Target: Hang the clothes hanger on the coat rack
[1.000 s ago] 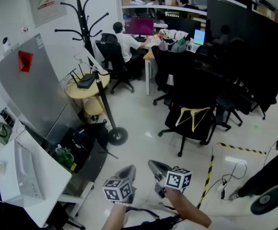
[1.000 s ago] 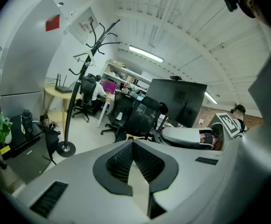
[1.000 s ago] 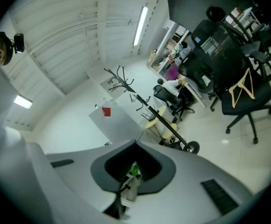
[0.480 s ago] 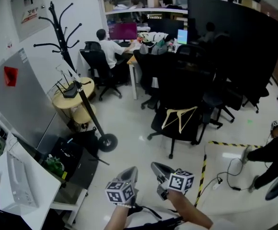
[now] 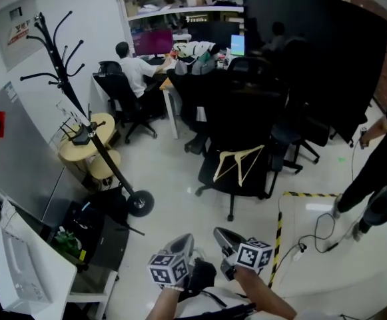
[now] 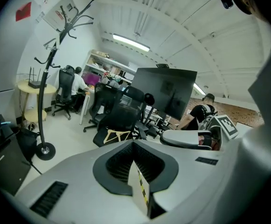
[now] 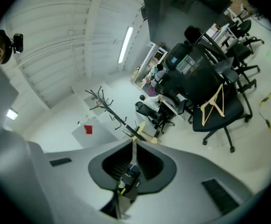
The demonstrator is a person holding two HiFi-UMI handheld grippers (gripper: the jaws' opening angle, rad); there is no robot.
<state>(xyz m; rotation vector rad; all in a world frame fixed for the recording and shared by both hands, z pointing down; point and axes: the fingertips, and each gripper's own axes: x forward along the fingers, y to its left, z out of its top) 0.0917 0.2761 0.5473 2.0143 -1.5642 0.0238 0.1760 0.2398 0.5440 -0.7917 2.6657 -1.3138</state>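
A pale wooden clothes hanger [image 5: 236, 165] lies on the seat of a black office chair [image 5: 243, 135] in the middle of the room; it also shows as the hanger [image 6: 118, 135] and the hanger [image 7: 214, 101]. The black coat rack [image 5: 66, 85] stands at the left, leaning in this view, on its round base [image 5: 140, 203]. Both grippers are low in the head view, far from both. My left gripper [image 5: 180, 244] [image 6: 133, 143] is shut and empty. The jaws of my right gripper [image 5: 225, 235] [image 7: 134, 143] have just been opening; a thin slit shows, with nothing in it.
A person [image 5: 130, 69] sits at a desk at the back. A round yellow table [image 5: 86, 129] with a router stands behind the rack. Another person [image 5: 373, 159] stands at the right near floor cables. Yellow-black tape [image 5: 278, 225] marks the floor. More black chairs crowd the middle.
The view has moved forward: the coat rack and the chair with the hanger have slid left and nearer. The person at the right has come further into view. Both grippers keep their places.
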